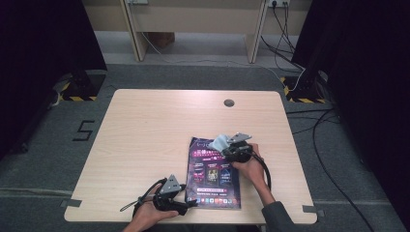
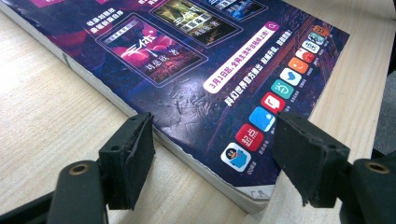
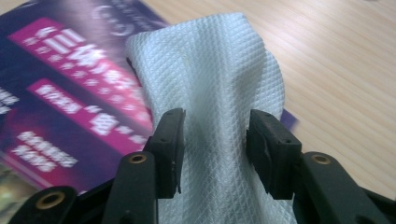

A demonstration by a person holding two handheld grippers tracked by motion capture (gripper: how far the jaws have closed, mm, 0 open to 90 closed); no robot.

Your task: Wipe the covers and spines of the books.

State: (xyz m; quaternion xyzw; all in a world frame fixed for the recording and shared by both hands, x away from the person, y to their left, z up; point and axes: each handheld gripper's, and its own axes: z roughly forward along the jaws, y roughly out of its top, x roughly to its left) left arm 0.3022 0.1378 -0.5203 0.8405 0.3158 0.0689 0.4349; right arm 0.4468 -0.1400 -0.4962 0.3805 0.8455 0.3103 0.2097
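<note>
High view: the left gripper (image 1: 189, 205) lies low on the table (image 1: 145, 140), its fingers at the near left corner of the book (image 1: 214, 174). The right gripper (image 1: 223, 146) sits over the book's far end, with the white cloth (image 1: 220, 141) at its fingers.

Left gripper view: the fingers (image 2: 130, 158) stand released, astride the book's (image 2: 201, 79) corner without pressing it; the corner lies between and just ahead of them.

Right gripper view: the cloth (image 3: 210, 93) runs up between the fingers (image 3: 170, 144) and drapes ahead over the book (image 3: 70, 93). Whether the fingers pinch it I cannot tell.
</note>
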